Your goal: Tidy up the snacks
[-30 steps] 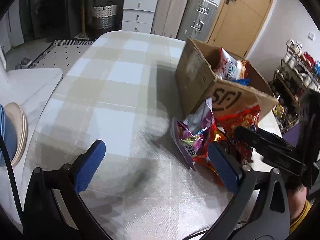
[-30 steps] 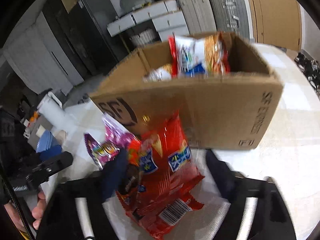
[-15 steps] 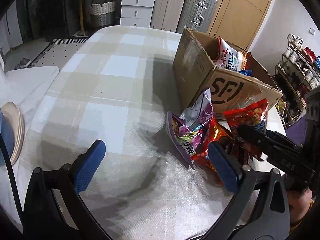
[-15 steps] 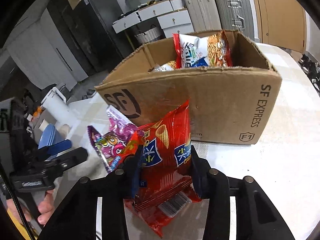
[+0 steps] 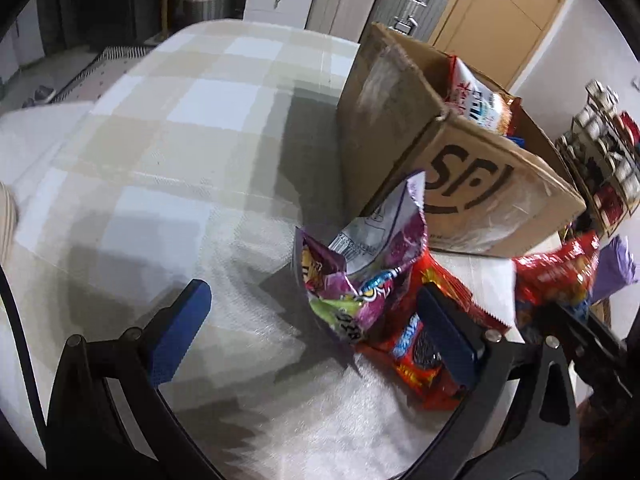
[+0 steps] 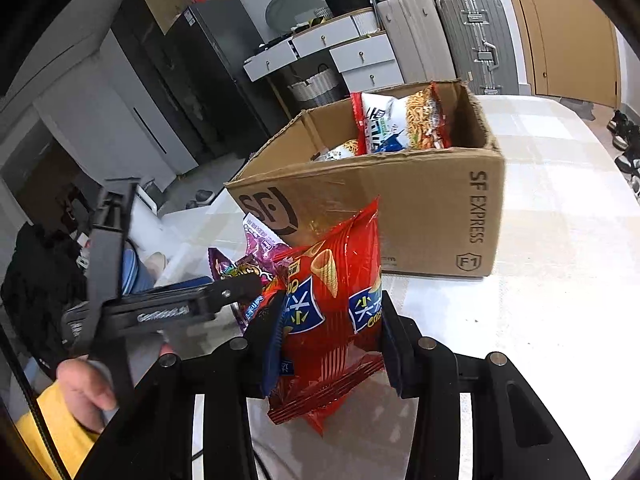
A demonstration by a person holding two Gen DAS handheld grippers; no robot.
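My right gripper [image 6: 330, 334] is shut on a red chip bag [image 6: 336, 300] and holds it above the table in front of the cardboard box [image 6: 400, 216]; the bag also shows in the left wrist view [image 5: 556, 276]. The box [image 5: 472, 184] holds a noodle packet [image 6: 400, 124]. My left gripper [image 5: 316, 320] is open, its jaws wide apart, with a purple snack bag [image 5: 356, 276] and a red cookie packet [image 5: 420, 352] lying on the table between its fingertips. It also shows in the right wrist view [image 6: 224, 296].
The checked tablecloth [image 5: 180, 128] covers the table. A shelf with jars [image 5: 608, 152] stands right of the box. Suitcases [image 6: 472, 36], white drawers [image 6: 360, 52] and a wooden door [image 6: 568, 28] stand behind the table.
My right gripper closed on the red chip bag and lifted it off the pile. My left gripper moved closer to the purple bag and the cookie packet, still open.
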